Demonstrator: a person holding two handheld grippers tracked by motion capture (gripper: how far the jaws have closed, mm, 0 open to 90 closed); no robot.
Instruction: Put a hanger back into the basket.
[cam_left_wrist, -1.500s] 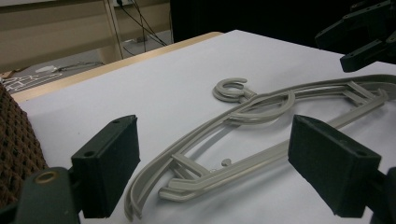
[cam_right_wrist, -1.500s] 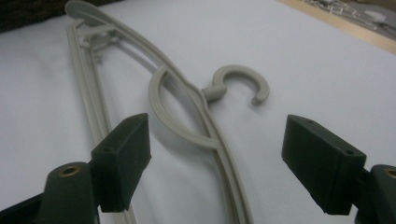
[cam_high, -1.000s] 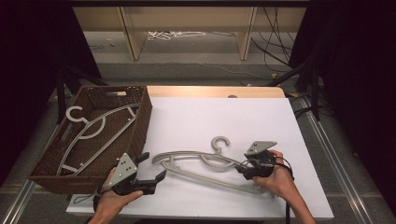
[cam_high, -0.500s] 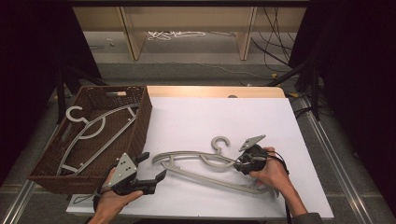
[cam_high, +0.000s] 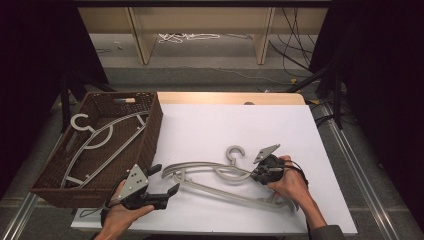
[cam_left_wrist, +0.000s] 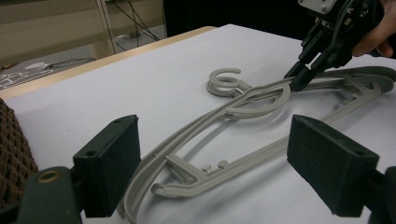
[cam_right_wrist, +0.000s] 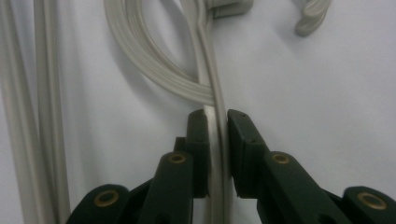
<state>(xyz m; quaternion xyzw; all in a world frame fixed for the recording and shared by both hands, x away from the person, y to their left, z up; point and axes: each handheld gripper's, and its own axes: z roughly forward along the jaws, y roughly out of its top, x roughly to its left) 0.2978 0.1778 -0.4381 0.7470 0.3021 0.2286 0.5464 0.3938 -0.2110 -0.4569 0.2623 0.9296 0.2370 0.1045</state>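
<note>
Two grey plastic hangers (cam_high: 210, 172) lie overlapped on the white table (cam_high: 225, 125), hooks (cam_high: 234, 152) pointing away from me. My right gripper (cam_high: 255, 175) is shut on a thin shoulder arm of the hanger (cam_right_wrist: 154, 88) just right of the neck; in the right gripper view that gripper (cam_right_wrist: 215, 122) pinches the strip between both pads. My left gripper (cam_high: 167, 179) rests open at the hangers' left ends. In the left gripper view that gripper (cam_left_wrist: 219, 158) gapes wide, the hangers (cam_left_wrist: 243, 105) lie beyond it, and the right gripper (cam_left_wrist: 299, 79) shows at the far end.
A brown wicker basket (cam_high: 150, 135) stands at the table's left edge with another grey hanger (cam_high: 105, 135) inside. The table's wooden back edge (cam_high: 225, 98) runs behind. Shelving and cables sit on the floor beyond.
My right gripper has moved a little left along the hanger toward its neck, tilted down, and shut on the shoulder arm. The left gripper has stayed put.
</note>
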